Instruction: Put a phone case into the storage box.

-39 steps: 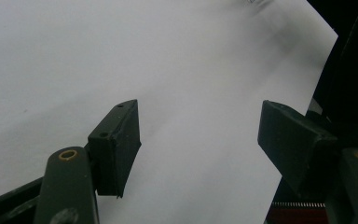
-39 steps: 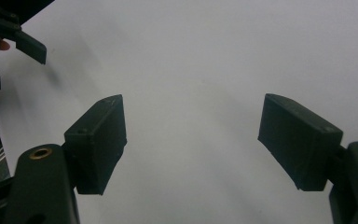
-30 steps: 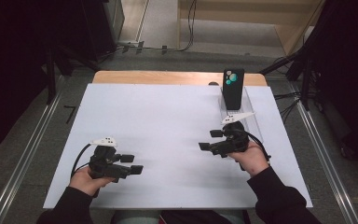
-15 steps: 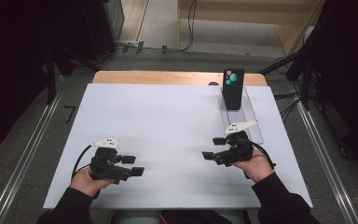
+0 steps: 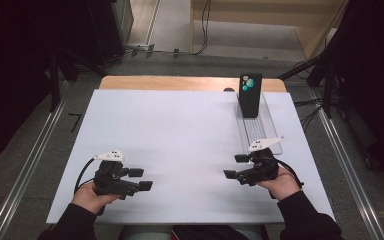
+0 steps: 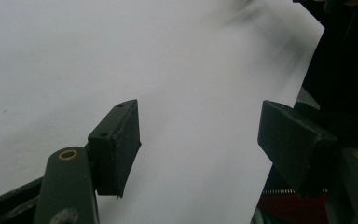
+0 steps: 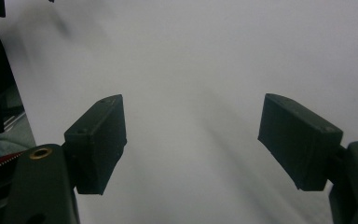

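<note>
wide white table sheet (image 5: 180, 130), bare across the middle, apparently kept free as working room. at the far right, a clear tray (image 5: 260, 131) lying lengthwise, with a black box (image 5: 250, 95) standing upright on its far end, teal dots near the top; probably parked there within reach of the right hand, well apart from both grippers. nearer, at the tray's near end, right gripper (image 5: 234, 167) held low over the sheet, pointing inward to the left, jaws spread with nothing between, wrist level. across the sheet, left gripper (image 5: 141, 179) likewise low, pointing inward to the right, jaws spread and empty, hand (image 5: 92, 196) wrapped around the grip, forearm coming in from the near edge.
</note>
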`<action>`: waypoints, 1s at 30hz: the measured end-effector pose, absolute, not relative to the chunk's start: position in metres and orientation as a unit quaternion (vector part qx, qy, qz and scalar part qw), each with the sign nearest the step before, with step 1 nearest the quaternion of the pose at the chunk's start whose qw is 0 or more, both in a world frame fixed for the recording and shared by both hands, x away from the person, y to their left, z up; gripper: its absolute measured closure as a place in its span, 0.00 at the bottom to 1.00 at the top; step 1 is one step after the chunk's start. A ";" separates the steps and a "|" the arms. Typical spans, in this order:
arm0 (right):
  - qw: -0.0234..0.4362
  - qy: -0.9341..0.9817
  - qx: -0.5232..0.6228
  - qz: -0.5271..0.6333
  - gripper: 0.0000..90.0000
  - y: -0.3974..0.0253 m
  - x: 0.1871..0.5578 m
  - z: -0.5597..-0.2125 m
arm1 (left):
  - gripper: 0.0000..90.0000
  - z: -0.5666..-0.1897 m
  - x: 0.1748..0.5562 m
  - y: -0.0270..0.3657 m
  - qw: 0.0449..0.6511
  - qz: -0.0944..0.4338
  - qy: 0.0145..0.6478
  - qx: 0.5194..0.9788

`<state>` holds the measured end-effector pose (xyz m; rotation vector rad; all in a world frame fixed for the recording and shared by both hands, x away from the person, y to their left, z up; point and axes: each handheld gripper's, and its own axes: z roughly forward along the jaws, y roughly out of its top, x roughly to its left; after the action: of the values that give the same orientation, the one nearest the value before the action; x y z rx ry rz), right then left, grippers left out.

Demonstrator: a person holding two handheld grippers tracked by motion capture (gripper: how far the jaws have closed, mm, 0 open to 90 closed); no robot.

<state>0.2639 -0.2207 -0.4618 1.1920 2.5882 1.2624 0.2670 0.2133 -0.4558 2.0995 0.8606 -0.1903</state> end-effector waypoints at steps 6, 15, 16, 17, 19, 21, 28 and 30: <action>0.010 0.828 0.388 0.403 0.24 -0.229 0.258 -0.465 | 0.33 -0.457 0.266 0.213 0.419 -0.077 0.341 0.838; 0.013 0.828 0.396 0.397 0.24 -0.240 0.249 -0.472 | 0.33 -0.457 0.265 0.212 0.417 -0.078 0.340 0.839; 0.014 0.827 0.397 0.397 0.24 -0.241 0.248 -0.473 | 0.33 -0.457 0.265 0.212 0.417 -0.078 0.340 0.839; 0.014 0.827 0.398 0.396 0.24 -0.242 0.247 -0.473 | 0.33 -0.457 0.265 0.212 0.417 -0.078 0.340 0.839; 0.014 0.826 0.400 0.396 0.24 -0.244 0.245 -0.475 | 0.33 -0.457 0.265 0.212 0.417 -0.077 0.340 0.839; 0.015 0.825 0.401 0.397 0.24 -0.246 0.244 -0.475 | 0.33 -0.457 0.265 0.212 0.418 -0.077 0.341 0.839; 0.023 0.822 0.406 0.397 0.24 -0.255 0.239 -0.476 | 0.33 -0.458 0.265 0.213 0.417 -0.076 0.341 0.839; 0.023 0.820 0.409 0.398 0.24 -0.257 0.238 -0.477 | 0.33 -0.458 0.265 0.214 0.417 -0.076 0.342 0.839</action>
<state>0.2383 -0.2570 -0.4766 1.2676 2.5404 1.2337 0.2645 0.2137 -0.4578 2.1044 0.8572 -0.1896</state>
